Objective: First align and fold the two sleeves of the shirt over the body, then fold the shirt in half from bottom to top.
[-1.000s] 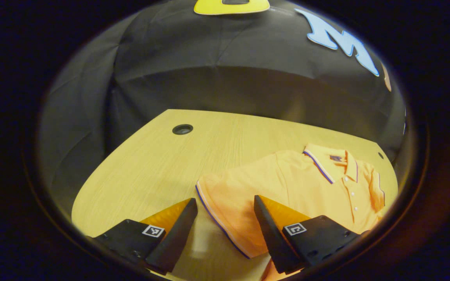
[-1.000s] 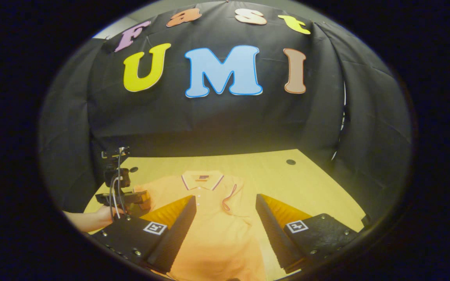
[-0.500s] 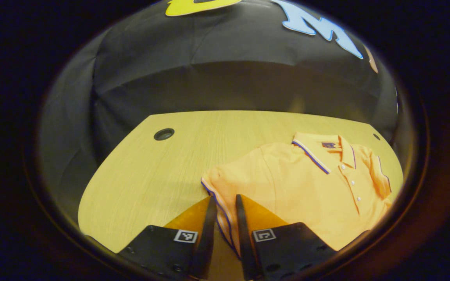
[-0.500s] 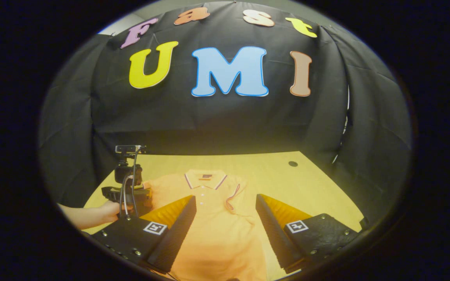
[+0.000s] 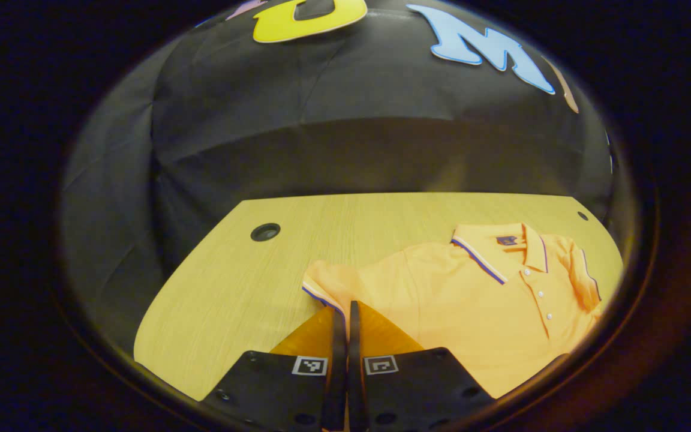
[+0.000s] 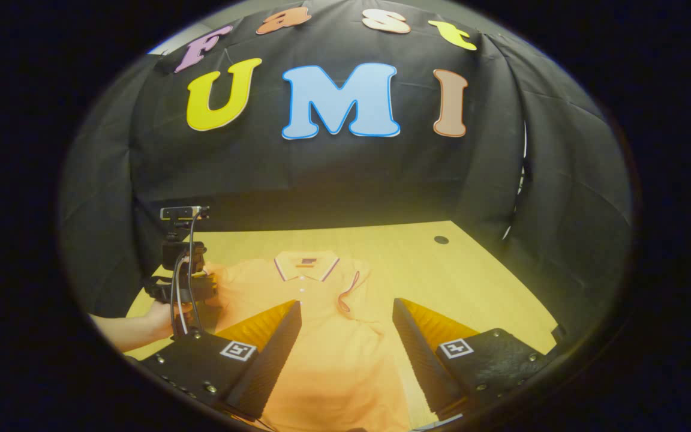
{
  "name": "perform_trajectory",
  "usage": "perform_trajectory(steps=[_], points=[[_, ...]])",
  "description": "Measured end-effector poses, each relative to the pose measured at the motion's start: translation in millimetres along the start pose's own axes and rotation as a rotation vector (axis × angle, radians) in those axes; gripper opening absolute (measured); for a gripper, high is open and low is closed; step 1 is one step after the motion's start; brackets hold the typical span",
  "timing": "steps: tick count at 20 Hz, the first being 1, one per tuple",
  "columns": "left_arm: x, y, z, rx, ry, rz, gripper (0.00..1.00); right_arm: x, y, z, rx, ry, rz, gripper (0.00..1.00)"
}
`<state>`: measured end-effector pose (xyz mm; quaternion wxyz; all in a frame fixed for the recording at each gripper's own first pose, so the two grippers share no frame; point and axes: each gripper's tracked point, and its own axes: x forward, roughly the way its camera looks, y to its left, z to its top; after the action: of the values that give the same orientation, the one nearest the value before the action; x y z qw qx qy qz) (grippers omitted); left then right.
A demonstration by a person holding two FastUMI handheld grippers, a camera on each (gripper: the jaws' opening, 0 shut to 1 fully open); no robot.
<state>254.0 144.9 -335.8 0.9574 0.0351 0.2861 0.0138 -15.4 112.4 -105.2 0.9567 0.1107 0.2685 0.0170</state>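
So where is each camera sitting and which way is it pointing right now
Left gripper view: rides the left tool, low over the table by the shirt's sleeve, facing the wall; its own fingers are shut on the sleeve's edge.
Right gripper view: rides the right tool, above the shirt's lower body, looking up along it to the collar; its own fingers are open, and the left tool and a hand show at left.
Shared: shirt, table, wall, left tool.
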Motion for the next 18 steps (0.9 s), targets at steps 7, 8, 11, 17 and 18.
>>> perform_trajectory(steps=[7,8,11,17,18], points=[[-14,-57,17,0.166,-0.054,-0.089,0.09,3,-3,-5,0.026,0.009,-0.009,0.95],[-15,-65,16,0.177,-0.053,-0.103,0.08,4,-4,-6,0.024,0.01,-0.007,0.95],[-18,-85,15,0.217,-0.05,-0.132,0.09,4,-9,-12,0.005,0.019,-0.002,0.95],[-22,-111,-1,0.323,-0.015,-0.153,0.17,-4,-28,-19,0.007,0.012,0.016,0.95],[-26,-116,-3,0.322,-0.01,-0.159,0.23,-6,-33,-21,0.003,0.011,0.016,0.94]])
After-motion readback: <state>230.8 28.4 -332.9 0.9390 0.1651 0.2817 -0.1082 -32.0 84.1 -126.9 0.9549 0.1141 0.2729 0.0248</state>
